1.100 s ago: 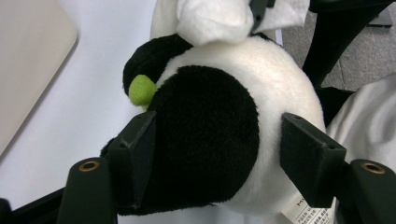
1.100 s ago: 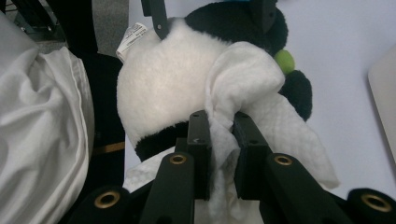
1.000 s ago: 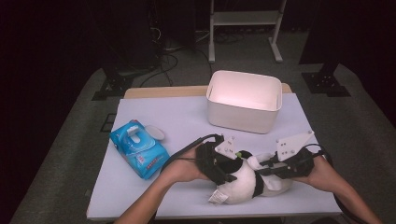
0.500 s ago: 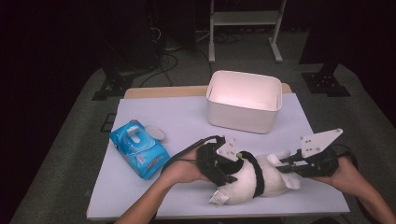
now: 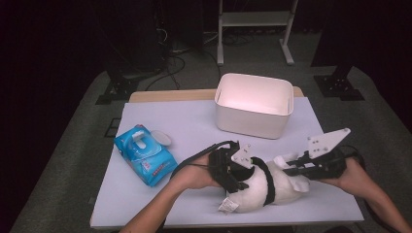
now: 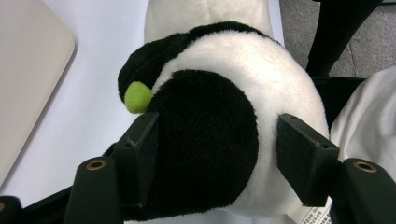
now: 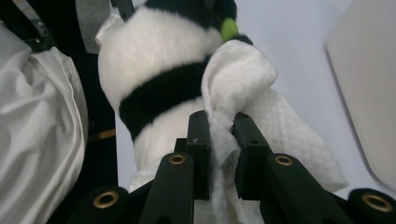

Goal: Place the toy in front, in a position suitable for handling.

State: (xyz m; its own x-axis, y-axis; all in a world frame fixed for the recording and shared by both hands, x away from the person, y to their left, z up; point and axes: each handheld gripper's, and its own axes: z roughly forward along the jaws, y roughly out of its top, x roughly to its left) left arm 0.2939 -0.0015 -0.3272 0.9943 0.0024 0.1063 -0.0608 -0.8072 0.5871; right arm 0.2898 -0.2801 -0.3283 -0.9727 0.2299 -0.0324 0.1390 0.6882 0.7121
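A black-and-white plush penguin [image 5: 265,187] lies on its side near the table's front edge. My left gripper [image 5: 232,170] is shut on it, one pad against each side of its body [image 6: 219,140]; a green tuft [image 6: 138,97] shows by the left jaw. My right gripper [image 5: 291,167] is shut on a bunched white wipe [image 7: 238,88], pinched between its narrow jaws. The wipe [image 5: 291,162] rests against the penguin's white fur [image 7: 154,60] at its right end.
A white rectangular bin [image 5: 255,104] stands at the back of the pale table [image 5: 194,121]. A blue pack of wet wipes [image 5: 144,154] with its lid flipped open lies at the left. A white sleeve [image 7: 37,116] hangs close by the right gripper.
My right gripper has drawn a little to the right with the wipe, and its grey plate has tilted up. The left gripper and the penguin have stayed put.
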